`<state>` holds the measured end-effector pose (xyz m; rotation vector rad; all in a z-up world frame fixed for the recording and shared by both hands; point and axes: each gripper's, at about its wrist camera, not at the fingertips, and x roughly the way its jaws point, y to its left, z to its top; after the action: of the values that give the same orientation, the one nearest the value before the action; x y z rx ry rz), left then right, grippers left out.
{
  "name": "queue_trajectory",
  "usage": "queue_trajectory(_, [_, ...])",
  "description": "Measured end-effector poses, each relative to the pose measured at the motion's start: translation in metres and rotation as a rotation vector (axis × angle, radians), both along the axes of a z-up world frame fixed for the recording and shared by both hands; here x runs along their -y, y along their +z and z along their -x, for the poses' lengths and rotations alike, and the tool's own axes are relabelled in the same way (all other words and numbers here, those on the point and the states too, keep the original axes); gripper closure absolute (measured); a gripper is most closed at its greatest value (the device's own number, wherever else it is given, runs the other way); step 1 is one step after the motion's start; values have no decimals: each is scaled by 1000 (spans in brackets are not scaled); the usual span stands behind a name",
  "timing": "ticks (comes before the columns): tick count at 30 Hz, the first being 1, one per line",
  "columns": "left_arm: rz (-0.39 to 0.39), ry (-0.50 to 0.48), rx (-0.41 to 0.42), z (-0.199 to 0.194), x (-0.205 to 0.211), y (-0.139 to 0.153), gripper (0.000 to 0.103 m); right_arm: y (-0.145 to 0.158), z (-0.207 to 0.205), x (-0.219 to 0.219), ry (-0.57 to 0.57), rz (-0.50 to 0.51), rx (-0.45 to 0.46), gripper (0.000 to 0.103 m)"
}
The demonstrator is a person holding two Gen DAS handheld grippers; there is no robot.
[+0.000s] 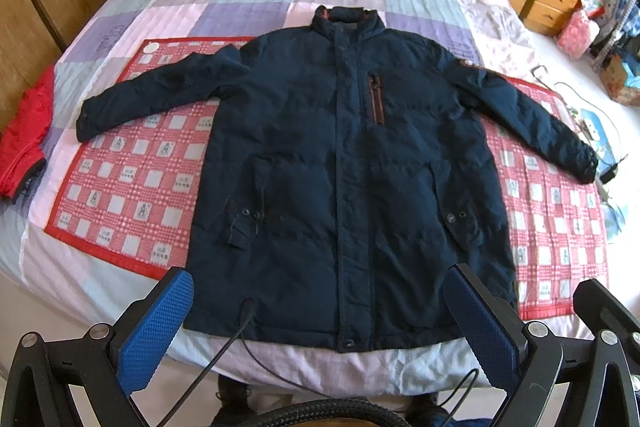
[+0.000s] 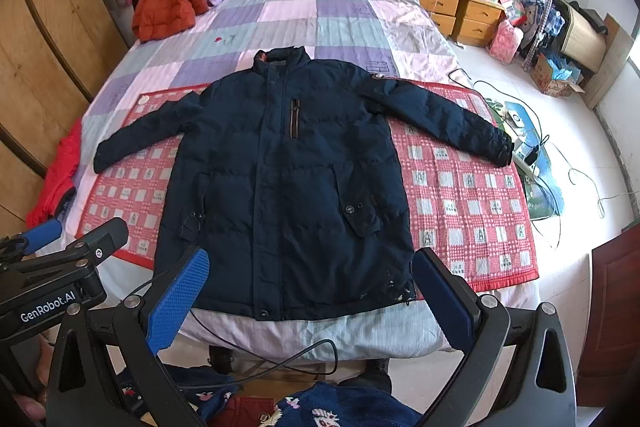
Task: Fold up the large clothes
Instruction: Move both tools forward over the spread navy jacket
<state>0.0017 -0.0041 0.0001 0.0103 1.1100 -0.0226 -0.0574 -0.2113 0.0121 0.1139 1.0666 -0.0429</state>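
A large navy padded jacket (image 1: 344, 163) lies flat and face up on the bed, zipped, collar at the far end, both sleeves spread out sideways. It also shows in the right wrist view (image 2: 280, 187). My left gripper (image 1: 320, 291) is open and empty, held above the jacket's hem at the foot of the bed. My right gripper (image 2: 312, 267) is open and empty too, above the hem, a little to the right. The left gripper's body (image 2: 64, 267) shows at the left of the right wrist view.
A red checked mat (image 2: 472, 195) lies under the jacket on the patchwork quilt (image 2: 304, 11). An orange jacket (image 2: 168, 3) sits by the headboard; a red garment (image 2: 60, 175) hangs off the left edge. Wooden wardrobe left; nightstand (image 2: 460, 15), clutter and cables on the floor right.
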Motion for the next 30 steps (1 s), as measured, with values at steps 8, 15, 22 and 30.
queue_trajectory(8, [6, -1, 0, 0, 4, -1, 0, 0, -1, 1, -1, 0, -4, 0])
queue_trajectory(15, [16, 3, -3, 1, 15, -7, 0, -6, 0, 2, 4, 0, -11, 0])
queue_trajectory(22, [27, 5, -21, -1, 11, -14, 0, -13, -3, 6, 10, 0, -35, 0])
queue_trajectory(30, [28, 13, -54, -6, 2, -26, 0, -26, -12, 6, 18, -6, -77, 0])
